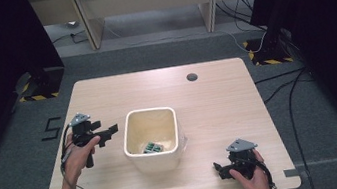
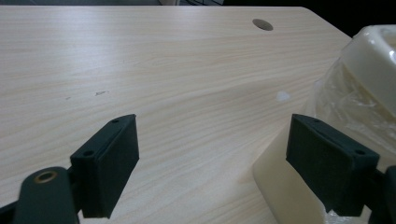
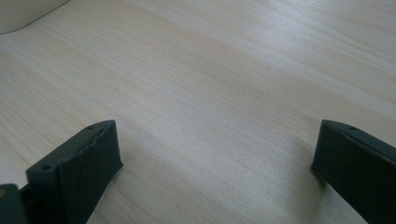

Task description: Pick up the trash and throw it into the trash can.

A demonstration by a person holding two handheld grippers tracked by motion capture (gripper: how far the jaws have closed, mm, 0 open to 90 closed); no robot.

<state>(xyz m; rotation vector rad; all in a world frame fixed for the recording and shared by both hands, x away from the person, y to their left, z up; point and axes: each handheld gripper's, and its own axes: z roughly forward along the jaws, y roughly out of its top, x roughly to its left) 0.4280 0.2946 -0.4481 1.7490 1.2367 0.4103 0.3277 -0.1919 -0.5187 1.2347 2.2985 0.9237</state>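
A cream square bin stands in the middle of the wooden table, with small green items lying on its bottom. My left gripper is held just left of the bin, pointing at its side, jaws open and empty. In the left gripper view the left gripper has the bin's wall, wrapped in clear film, beside its right jaw. My right gripper rests near the table's front right edge, open, with bare wood between the jaws of the right gripper.
A small dark round hole sits near the table's far edge. Cables trail over the grey floor at the right. Desk legs stand behind the table. Black curtains hang on both sides.
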